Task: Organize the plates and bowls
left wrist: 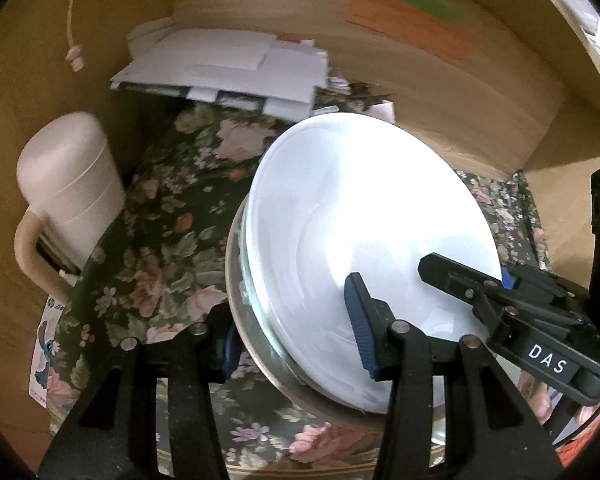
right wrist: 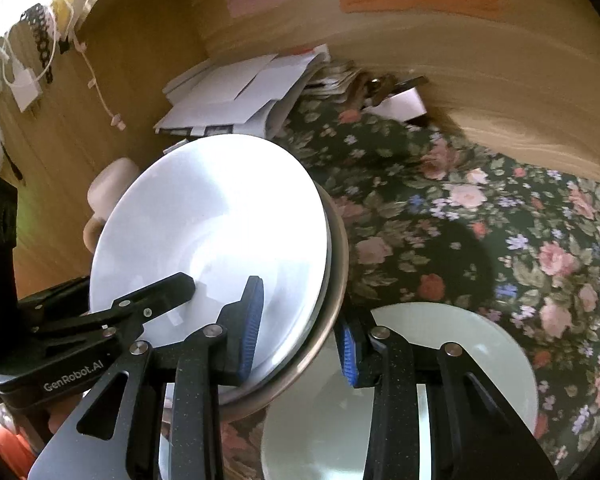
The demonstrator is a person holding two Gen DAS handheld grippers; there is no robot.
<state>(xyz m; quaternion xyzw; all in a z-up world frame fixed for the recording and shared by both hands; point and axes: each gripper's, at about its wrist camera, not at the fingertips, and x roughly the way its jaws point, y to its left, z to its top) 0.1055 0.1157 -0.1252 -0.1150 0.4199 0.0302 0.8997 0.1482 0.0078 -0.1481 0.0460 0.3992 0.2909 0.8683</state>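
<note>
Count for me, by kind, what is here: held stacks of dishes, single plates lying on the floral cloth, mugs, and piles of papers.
Held stack of dishes: 1
Single plate lying flat: 1
Mug: 1
Pile of papers: 1
Total: 4

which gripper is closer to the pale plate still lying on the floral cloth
Right. The right gripper clamps the lifted stack's rim directly above the pale plate. The left gripper holds the stack's opposite edge, farther from it.
</note>
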